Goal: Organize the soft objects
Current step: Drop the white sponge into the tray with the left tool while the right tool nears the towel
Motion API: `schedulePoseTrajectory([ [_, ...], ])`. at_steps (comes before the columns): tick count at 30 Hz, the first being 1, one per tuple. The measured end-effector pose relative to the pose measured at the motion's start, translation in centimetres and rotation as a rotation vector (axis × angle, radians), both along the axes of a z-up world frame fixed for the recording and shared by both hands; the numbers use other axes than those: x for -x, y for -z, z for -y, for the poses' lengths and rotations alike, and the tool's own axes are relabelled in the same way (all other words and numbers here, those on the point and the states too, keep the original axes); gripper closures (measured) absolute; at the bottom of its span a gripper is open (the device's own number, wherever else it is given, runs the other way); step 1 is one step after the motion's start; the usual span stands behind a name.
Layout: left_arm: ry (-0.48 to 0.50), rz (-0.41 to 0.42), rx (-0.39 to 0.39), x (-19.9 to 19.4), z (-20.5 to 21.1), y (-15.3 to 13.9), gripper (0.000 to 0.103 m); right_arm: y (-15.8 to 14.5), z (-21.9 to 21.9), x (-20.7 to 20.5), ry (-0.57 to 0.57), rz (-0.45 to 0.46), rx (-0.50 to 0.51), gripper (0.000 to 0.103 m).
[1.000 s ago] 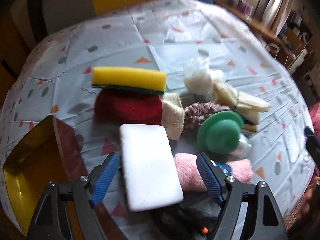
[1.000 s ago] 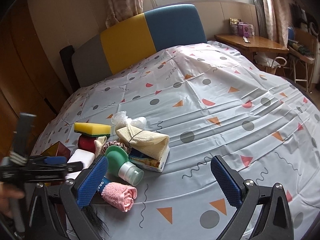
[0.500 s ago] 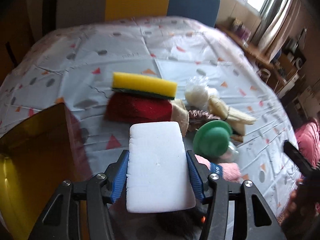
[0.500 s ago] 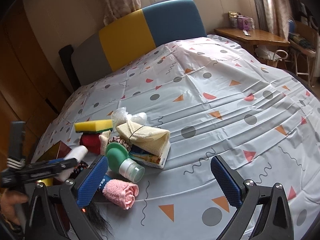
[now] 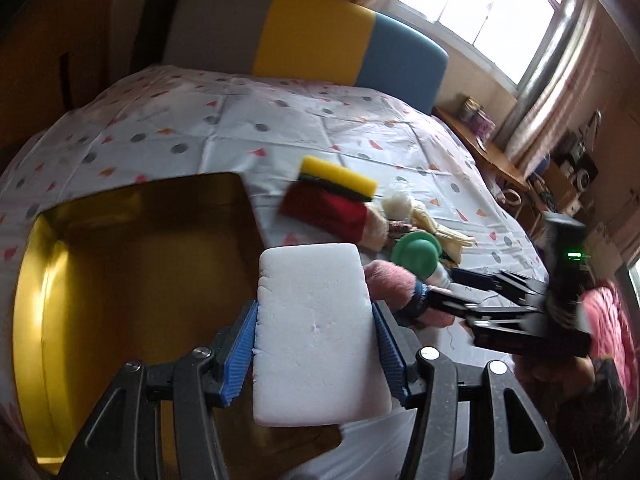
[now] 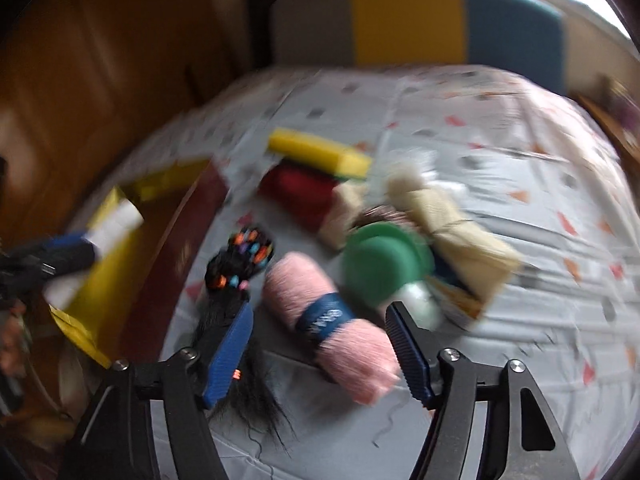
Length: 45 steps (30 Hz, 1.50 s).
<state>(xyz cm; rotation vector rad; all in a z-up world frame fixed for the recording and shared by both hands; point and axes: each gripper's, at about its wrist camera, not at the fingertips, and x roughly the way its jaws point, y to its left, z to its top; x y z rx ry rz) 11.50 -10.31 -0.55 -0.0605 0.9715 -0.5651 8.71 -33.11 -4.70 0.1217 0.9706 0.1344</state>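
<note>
My left gripper (image 5: pixel 316 354) is shut on a white sponge block (image 5: pixel 316 332) and holds it lifted beside the gold box (image 5: pixel 132 280), at its right edge. The same sponge (image 6: pixel 112 224) shows over the box (image 6: pixel 100 276) in the right wrist view. My right gripper (image 6: pixel 324 356) is open, its blue pads on either side of a rolled pink towel (image 6: pixel 332 320) with a blue band, which lies on the sheet. The pink towel (image 5: pixel 390 280) also shows in the left wrist view, with the right gripper (image 5: pixel 464 292) reaching to it.
A yellow sponge (image 6: pixel 320 154) lies on a red cloth (image 6: pixel 300 192). A green-capped bottle (image 6: pixel 384 264), beige rolled cloths (image 6: pixel 452 220), a white puff and a black hairy item with coloured beads (image 6: pixel 240 264) lie close around the towel on the patterned sheet (image 6: pixel 520 360).
My left gripper closed on the white sponge, lifted it and carried it left to the gold box. My right gripper swung left and down around the pink towel; its view is blurred.
</note>
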Motion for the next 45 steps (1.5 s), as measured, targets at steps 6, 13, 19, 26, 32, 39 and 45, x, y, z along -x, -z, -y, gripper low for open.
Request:
schedulePoseTrajectory([
  [6,-0.121,-0.033,0.005,-0.5,-5.9,0.6,0.046,4.7,-3.5,-3.4,-0.078,-0.163,0.242,0.058],
  [13,-0.263,-0.147,0.037,-4.9,-10.7,2.8,0.046,4.7,-1.7,-1.2,-0.037,-0.131,0.146,0.059],
  [19,-0.289,-0.148,0.026,-8.1,-8.3,3.7,0.046,4.6,-0.3,-0.8,-0.018,-0.108,0.09,0.059],
  [26,-0.236,-0.136,-0.034,-11.8,-2.8,5.0,0.044,4.3,-0.4,-0.7,-0.028,-0.107,0.092,0.059],
  [32,-0.246,-0.134,-0.022,-12.4,-2.1,5.9,0.025,4.3,-0.3,-0.7,-0.033,-0.106,0.088,0.059],
  [39,-0.272,-0.069,-0.045,-9.0,-4.1,3.8,0.024,4.5,-0.5,-0.8,-0.036,-0.109,0.101,0.058],
  [45,-0.238,0.026,-0.077,-2.7,-5.2,2.0,0.023,4.5,-0.4,-0.8,-0.024,-0.104,0.098,0.058],
])
